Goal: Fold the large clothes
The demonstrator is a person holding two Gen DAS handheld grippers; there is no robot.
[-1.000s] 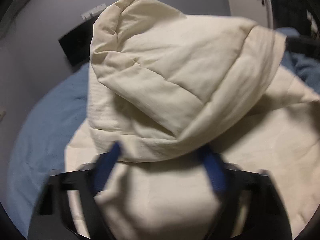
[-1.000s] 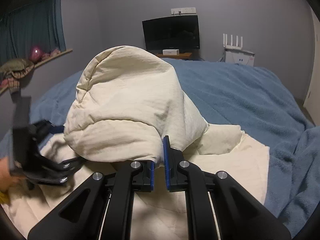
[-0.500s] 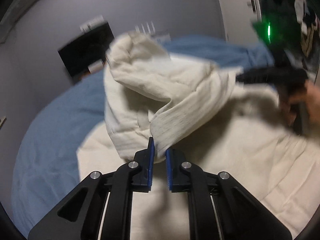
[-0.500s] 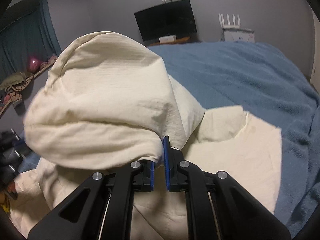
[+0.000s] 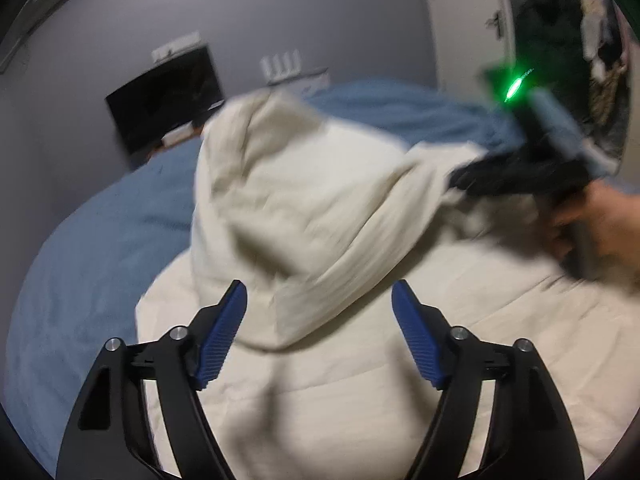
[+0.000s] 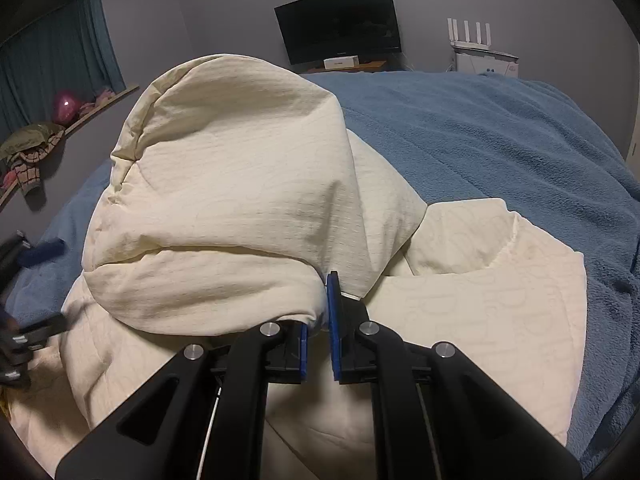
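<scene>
The cream quilted comforter [image 6: 224, 208] lay bunched on the blue fleece bed cover [image 6: 480, 132], one thick fold lifted into a rounded hump above the flat part. The right gripper [image 6: 318, 320] was clenched on that fold's lower edge, blue pads pinching the cloth tight. The left gripper [image 5: 320, 320] had just been opening: its jaws stood wide, the pads clear of the fabric, nothing pressed between them, the hump's hem hanging just ahead. From the left wrist view, a bare hand [image 5: 600, 224] held the right gripper's black handle at the far side of the hump, a green light [image 5: 514, 90] glowing above it. Against the grey wall stood a dark flat monitor [image 6: 340, 24] and a white router [image 6: 470, 32].
</scene>
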